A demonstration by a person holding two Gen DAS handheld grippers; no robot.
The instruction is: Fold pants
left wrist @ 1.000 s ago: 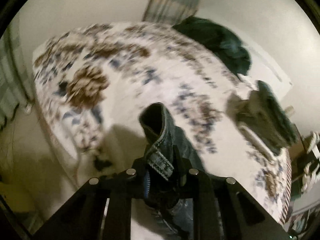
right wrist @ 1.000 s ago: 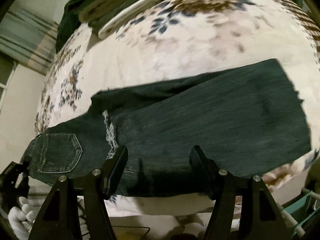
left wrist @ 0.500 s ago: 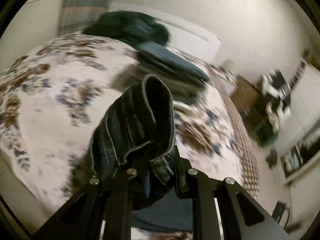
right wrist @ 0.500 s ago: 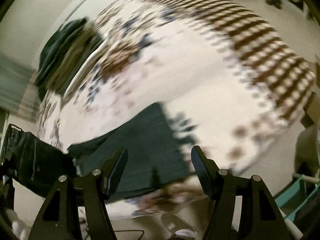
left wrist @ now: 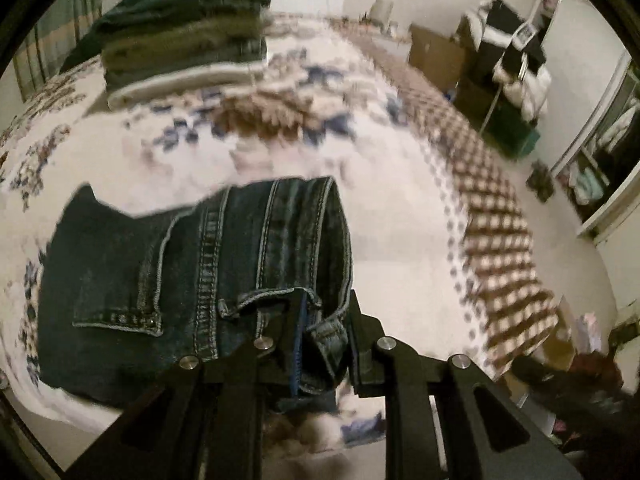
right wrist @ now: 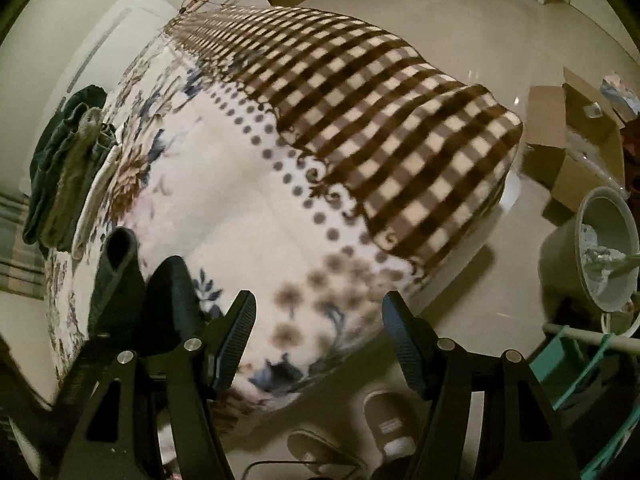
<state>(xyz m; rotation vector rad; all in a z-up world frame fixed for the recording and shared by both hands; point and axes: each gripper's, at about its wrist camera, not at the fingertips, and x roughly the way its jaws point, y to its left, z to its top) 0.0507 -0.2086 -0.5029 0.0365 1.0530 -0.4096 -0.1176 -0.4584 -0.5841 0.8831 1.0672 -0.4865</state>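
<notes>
**One end of the jeans comes over**

One second ago the jeans (left wrist: 192, 272) lay long and flat. Now the left gripper (left wrist: 320, 320), pinched tight on the waistband, has them doubled at lower left. The right gripper (right wrist: 318, 344) gapes wide, empty. The fold looks nearly done.

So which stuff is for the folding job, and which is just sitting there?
For the job:
- jeans
- left tool, clamped on the jeans' waistband
- right tool, open, holding nothing
- bed, the folding surface

Just lying about:
- stack of folded clothes
- cardboard boxes
- bucket
- slippers
</notes>
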